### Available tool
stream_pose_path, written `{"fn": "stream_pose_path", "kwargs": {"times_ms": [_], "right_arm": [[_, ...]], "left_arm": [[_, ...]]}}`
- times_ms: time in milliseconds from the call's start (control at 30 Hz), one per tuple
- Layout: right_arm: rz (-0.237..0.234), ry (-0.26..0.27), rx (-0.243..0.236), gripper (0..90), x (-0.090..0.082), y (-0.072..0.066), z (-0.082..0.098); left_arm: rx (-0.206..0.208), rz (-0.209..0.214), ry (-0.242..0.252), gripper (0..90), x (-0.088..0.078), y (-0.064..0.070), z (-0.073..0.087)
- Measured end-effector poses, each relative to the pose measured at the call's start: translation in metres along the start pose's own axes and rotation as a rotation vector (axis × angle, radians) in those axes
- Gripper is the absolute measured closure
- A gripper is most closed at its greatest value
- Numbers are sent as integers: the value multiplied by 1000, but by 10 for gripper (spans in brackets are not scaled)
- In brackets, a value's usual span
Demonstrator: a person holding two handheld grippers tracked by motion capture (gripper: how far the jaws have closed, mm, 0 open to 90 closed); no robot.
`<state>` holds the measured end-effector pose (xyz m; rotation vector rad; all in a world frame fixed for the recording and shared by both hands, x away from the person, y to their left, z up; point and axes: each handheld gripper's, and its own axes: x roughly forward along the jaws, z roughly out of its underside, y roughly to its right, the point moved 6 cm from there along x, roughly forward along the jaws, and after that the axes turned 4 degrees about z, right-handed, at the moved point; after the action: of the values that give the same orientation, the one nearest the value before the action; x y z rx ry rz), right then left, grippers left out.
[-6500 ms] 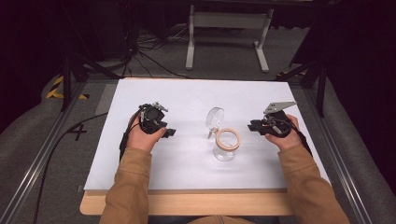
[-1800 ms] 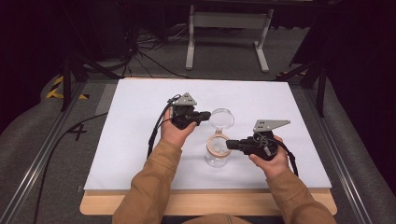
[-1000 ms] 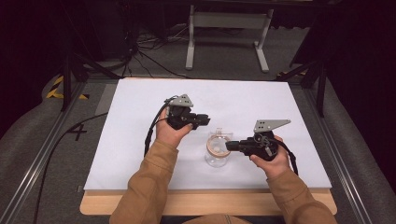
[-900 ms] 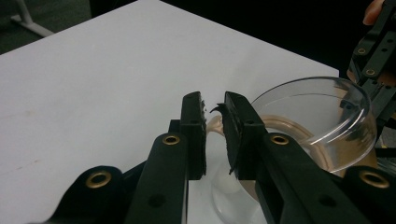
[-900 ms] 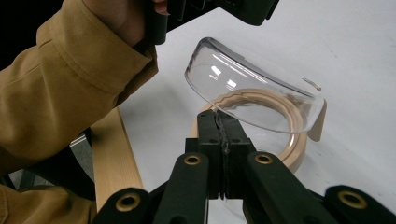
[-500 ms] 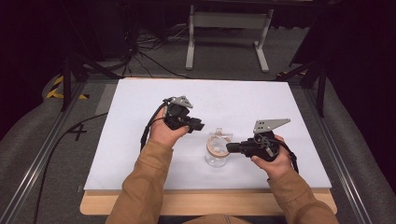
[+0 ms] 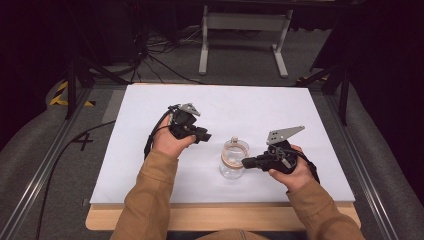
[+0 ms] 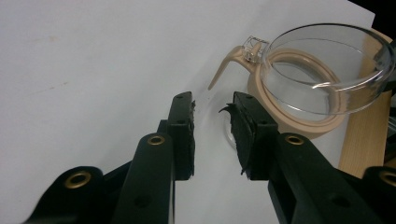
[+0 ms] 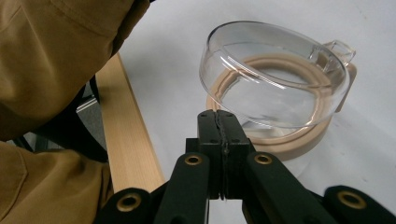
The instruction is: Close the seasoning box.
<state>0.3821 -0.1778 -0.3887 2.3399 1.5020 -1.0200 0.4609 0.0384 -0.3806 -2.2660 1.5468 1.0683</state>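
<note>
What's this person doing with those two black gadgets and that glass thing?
A person holds a two-fingered black gripper in each hand over a white table. Between them sits a clear glass jar with a beige rubber ring and a domed glass lid. The right gripper, shut, reaches the jar's side; the left gripper, open, is just beside it.

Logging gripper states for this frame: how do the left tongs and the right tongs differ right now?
The left tongs stand open with a clear gap between the jaws; the right tongs are pressed shut. The left tongs sit back from the clear glass jar with its tan rubber ring; the right tongs' tips reach its side. Both are black, hand-held, and point at the jar.
</note>
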Motion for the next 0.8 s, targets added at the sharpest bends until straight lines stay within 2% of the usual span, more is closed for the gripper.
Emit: {"fn": "stream_pose_path", "kwargs": {"times_ms": [333, 667, 800], "right_arm": [[-17, -59, 19, 895, 4, 1, 6], [-19, -63, 16, 895, 3, 2, 7], [-5, -43, 7, 894, -1, 3, 5]], "left_arm": [[1, -3, -19, 668, 3, -1, 1], [5, -4, -29, 664, 3, -1, 2], [-2, -8, -12, 646, 3, -1, 1]]}}
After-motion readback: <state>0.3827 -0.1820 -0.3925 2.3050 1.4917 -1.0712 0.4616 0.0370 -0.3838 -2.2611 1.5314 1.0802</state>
